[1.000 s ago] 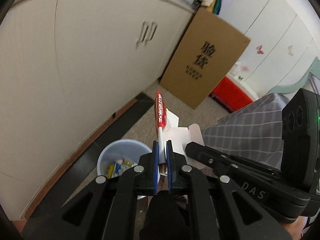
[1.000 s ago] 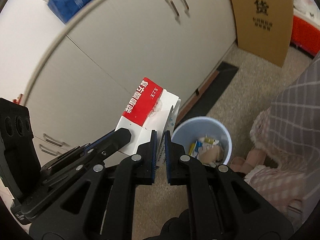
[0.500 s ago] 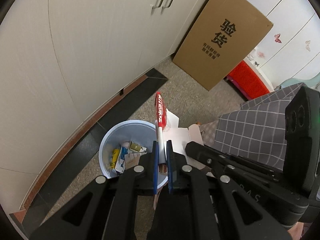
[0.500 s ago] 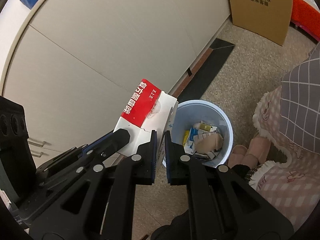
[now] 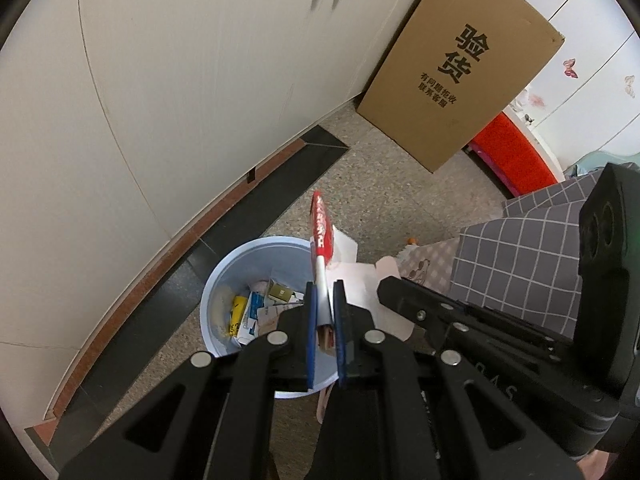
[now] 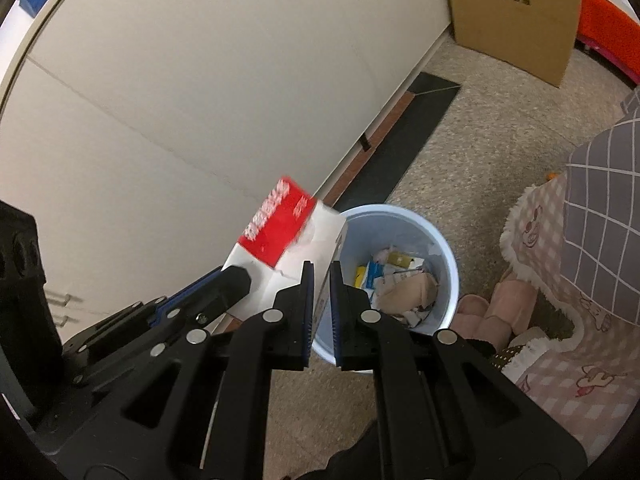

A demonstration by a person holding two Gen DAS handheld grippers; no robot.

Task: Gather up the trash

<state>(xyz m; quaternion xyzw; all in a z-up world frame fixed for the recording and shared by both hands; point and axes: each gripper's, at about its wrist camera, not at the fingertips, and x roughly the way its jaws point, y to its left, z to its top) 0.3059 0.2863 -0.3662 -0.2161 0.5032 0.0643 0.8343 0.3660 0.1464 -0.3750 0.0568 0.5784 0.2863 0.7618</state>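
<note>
Both grippers pinched one flattened red-and-white carton (image 6: 286, 236) over a pale blue bin (image 6: 444, 252) that stood on the speckled floor (image 6: 480, 140) near the white cupboards (image 6: 200, 80). The left gripper (image 5: 324, 300) was clamped on the carton's edge, the card standing edge-on between its blue pads. The right gripper (image 6: 321, 280) was nearly pressed together on the carton's white lower corner, and the left gripper's tip (image 6: 236, 280) gripped the same carton just beside it. The carton hung above the bin's near rim, tilted, its red panel uppermost. Crumpled paper and small packets (image 6: 396, 288) lay inside the bin. A brown cardboard box (image 5: 460, 68) leaned against the cupboards farther back, and pink slippers (image 6: 484, 316) showed beside the bin.
</note>
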